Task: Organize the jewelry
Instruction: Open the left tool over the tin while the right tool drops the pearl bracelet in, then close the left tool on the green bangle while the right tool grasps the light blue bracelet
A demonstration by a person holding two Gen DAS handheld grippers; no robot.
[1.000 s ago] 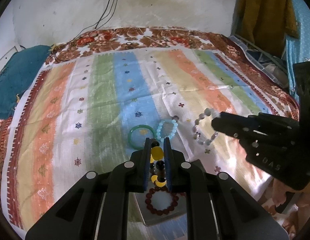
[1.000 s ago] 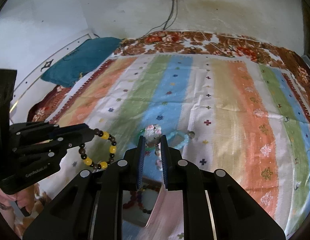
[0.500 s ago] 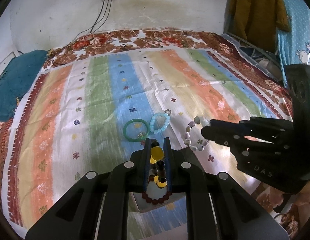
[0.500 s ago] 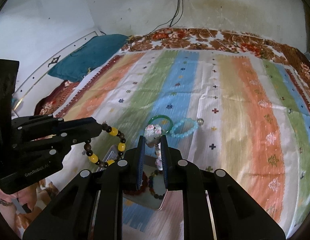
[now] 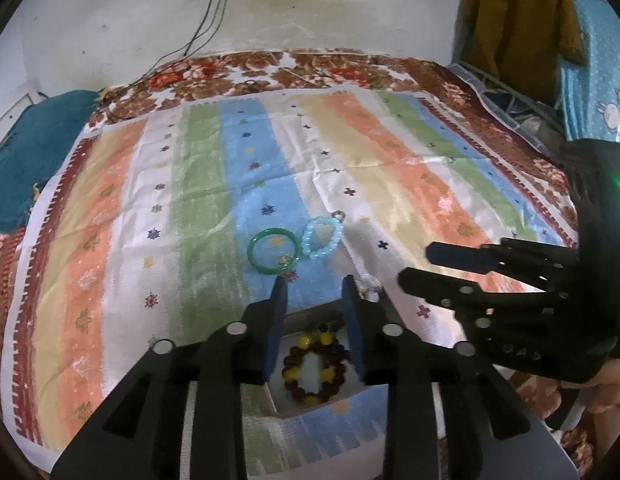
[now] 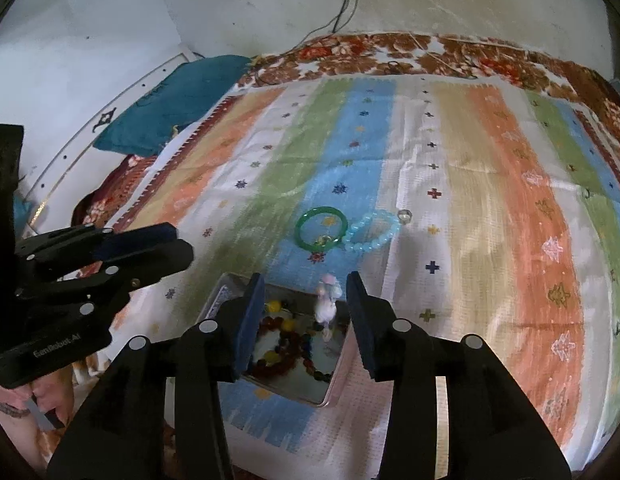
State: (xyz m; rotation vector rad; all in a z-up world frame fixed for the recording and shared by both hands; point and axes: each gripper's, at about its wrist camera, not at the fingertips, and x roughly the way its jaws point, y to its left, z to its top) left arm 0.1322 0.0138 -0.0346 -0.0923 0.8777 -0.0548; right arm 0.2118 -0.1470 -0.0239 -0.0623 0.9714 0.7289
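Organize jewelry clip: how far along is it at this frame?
Roughly halfway. Done: the dark red and yellow-bead bracelets lie in the metal tray. In hand: nothing; both tongs, left and right, are open, with the pale bead bracelet over the tray. Left: green bangle, light blue bracelet, small ring.

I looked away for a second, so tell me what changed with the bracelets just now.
Both claws opened: the left claw let go of the yellow-and-brown bracelet, which now lies in the tray, and the right claw released the pale bracelet over it. The green bangle and blue bracelet stayed put.

Two loose bracelets [image 5: 274,250], one tray [image 6: 333,384].
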